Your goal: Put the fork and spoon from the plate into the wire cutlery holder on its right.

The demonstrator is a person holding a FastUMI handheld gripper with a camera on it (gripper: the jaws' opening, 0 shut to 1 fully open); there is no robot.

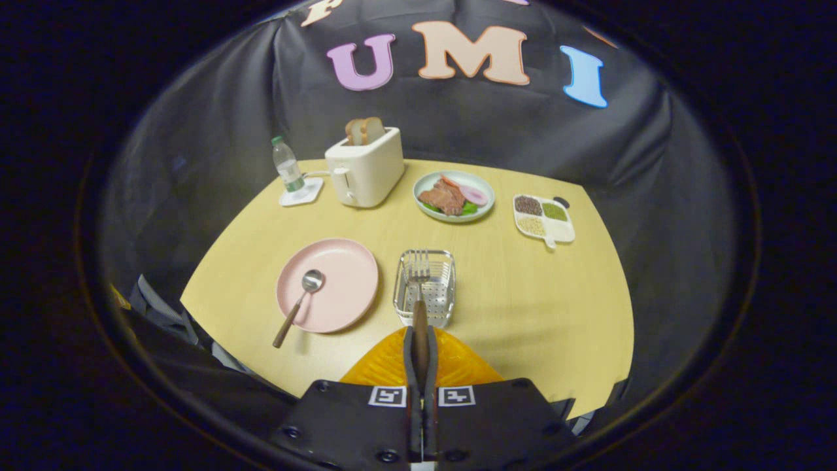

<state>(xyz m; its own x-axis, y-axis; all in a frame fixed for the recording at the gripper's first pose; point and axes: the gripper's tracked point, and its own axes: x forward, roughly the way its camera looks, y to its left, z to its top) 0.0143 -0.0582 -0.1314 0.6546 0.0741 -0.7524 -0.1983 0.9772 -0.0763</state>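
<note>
Gripper view looks along the two fingers of the gripper (421,340), which are clenched on the wooden handle of the fork (418,288); both press its sides, so the jaws are grasping it. Tines point forward, over the wire cutlery holder (425,288) that sits just ahead of the fingertips. Whether the tines touch the basket's mesh floor I cannot tell. That holder is a small rectangular basket of thin bright metal wire with a perforated bottom.

Just beside it, to the left of the jaws, lies the pink plate (329,284), round, matte and shallow. On it rests the spoon (299,305), its shiny metal bowl near the plate's middle and its brown wooden handle slanting back over the near rim onto the table (523,294), a pale wood-grain top with a curved edge.

Well beyond the fingers stand other things, all clear of the holder: a cream toaster (365,167) with two slices of bread (364,131) standing in its slots, a clear water bottle (288,167) with a green cap on a white square coaster (302,193), a pale green dish (454,196) of sliced meat and greens, and a white divided tray (544,219) holding dark, green and pale grains in separate compartments.
</note>
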